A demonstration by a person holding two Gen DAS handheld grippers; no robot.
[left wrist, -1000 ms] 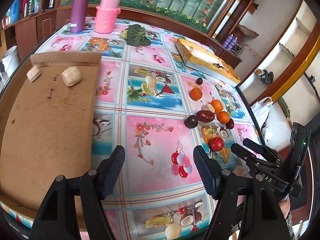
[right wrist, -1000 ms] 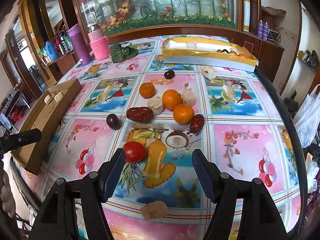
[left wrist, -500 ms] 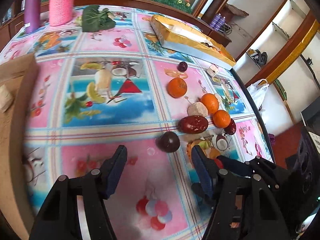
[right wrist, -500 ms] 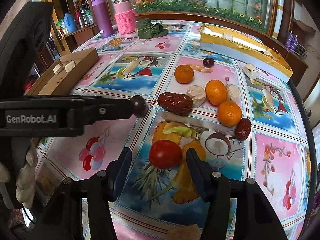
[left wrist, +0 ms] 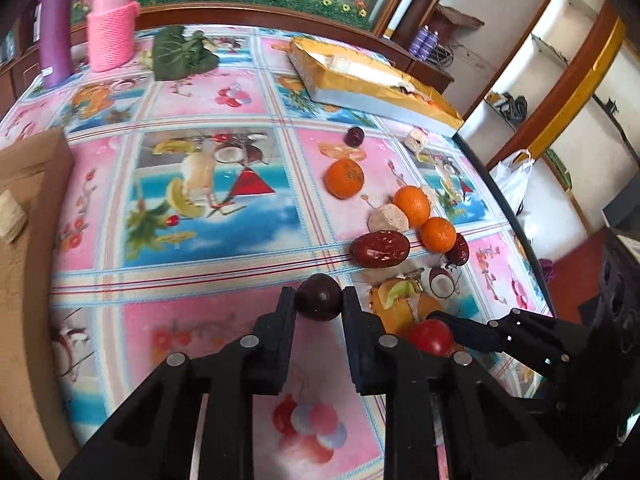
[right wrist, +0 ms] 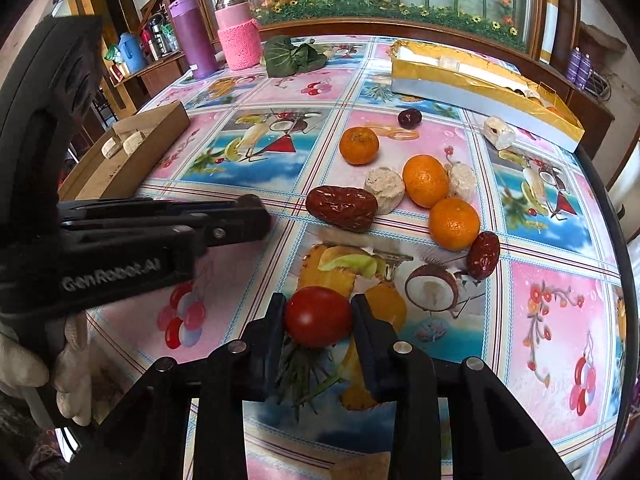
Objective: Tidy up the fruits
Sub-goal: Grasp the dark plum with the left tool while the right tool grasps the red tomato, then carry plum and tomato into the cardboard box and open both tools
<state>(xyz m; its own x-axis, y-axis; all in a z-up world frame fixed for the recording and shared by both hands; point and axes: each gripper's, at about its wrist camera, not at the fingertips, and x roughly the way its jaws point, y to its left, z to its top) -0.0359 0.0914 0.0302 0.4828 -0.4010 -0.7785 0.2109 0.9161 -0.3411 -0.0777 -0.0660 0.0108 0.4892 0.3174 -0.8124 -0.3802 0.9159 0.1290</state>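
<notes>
Both grippers have dropped in closer to the fruit pile since a second ago, and both sets of jaws have just been closing with fruit between them. Now the left gripper (left wrist: 319, 300) is pinching the small dark purple round fruit (left wrist: 319, 297), black pads pressed on either side of it, right at the edge of a pink square of the glossy fruit-print tablecloth (left wrist: 208, 208). Over on the other side, the right gripper (right wrist: 319, 316) is clamped on the shiny red cherry tomato (right wrist: 318, 322), which sits on top of the printed pineapple picture. You can see that tomato from the left camera too, just beside the left gripper's right finger.

Rest of the pile is spread out past the fingertips: a big wrinkly red-brown date (right wrist: 341, 208), a smaller date (right wrist: 483, 255), three small orange tangerines (nearest one (right wrist: 454, 223), middle one (right wrist: 425, 180), far one (right wrist: 359, 145)), a few pale crumbly round cakes like this one (right wrist: 385, 189), and another dark round fruit (right wrist: 409, 118) further back.

Far side of the table has a long gold-lined box (right wrist: 480, 80) with some bits in it, can't tell exactly what. On the left edge there's a flat brown cardboard tray (right wrist: 120, 160) holding two pale chunks. Way at the back stand a purple flask (right wrist: 193, 36), a bottle in a pink knitted sleeve (right wrist: 239, 38), and a green leafy bundle (right wrist: 294, 58).

A gloved hand (right wrist: 60, 368) holds the left gripper's handle in the right camera's view.
</notes>
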